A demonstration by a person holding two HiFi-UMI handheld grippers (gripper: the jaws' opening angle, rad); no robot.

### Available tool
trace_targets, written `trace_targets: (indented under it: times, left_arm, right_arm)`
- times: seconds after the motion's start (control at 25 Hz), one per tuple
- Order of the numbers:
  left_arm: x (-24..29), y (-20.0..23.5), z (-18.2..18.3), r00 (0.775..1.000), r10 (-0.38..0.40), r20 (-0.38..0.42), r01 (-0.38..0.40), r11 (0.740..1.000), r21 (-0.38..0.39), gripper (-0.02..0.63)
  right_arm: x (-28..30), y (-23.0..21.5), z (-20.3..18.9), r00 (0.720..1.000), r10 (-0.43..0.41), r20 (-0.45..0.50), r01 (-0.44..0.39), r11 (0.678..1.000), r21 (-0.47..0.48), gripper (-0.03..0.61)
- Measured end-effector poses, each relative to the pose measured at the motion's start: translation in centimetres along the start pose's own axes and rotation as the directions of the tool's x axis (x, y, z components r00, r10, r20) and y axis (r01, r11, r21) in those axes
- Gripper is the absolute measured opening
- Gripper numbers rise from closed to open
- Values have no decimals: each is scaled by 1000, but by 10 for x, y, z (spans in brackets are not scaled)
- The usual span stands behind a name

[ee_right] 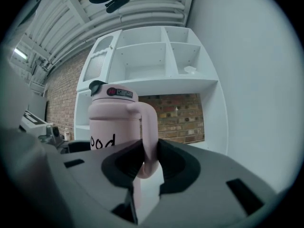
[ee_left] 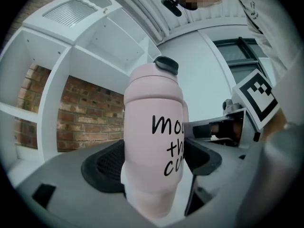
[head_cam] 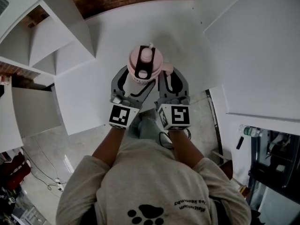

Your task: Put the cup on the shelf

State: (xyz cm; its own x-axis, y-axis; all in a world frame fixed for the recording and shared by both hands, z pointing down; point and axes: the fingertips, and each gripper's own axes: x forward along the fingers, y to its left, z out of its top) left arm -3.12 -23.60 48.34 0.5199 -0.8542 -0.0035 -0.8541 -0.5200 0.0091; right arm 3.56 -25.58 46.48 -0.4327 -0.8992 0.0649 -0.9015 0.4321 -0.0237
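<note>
Left claw (ee_left: 154, 165) is clenched on the body of the pink cup (ee_left: 152, 118), its pads pressing either side; right claw (ee_right: 149, 163) is clamped on the cup's handle (ee_right: 151, 132); both point level. Seen from the head view, the cup sits upright between the two claws at 12 o'clock from the person, over the white tabletop (head_cam: 108, 41), not yet on the shelf (head_cam: 61, 36) at 10 o'clock. Probably the body grip carries the weight while the handle grip stops the cup turning, keeping its lid (ee_left: 166, 64) uppermost. Count: one cup, one handle, one lid, two claws, one shelf unit of several open compartments.
</note>
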Motion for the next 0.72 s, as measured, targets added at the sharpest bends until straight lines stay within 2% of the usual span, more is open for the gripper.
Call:
trace_targets:
  times: [0.4,0.72]
  left_arm:
    - [3,7,64,998,44,45,-46,998,45,396]
    - [5,8,89,997,68,43,-70,996,56,396]
  right_arm:
    - [6,2,64,995,48,82,-48,999,-9,94]
    - [7,0,90,992,70,104,-71,997,2,94]
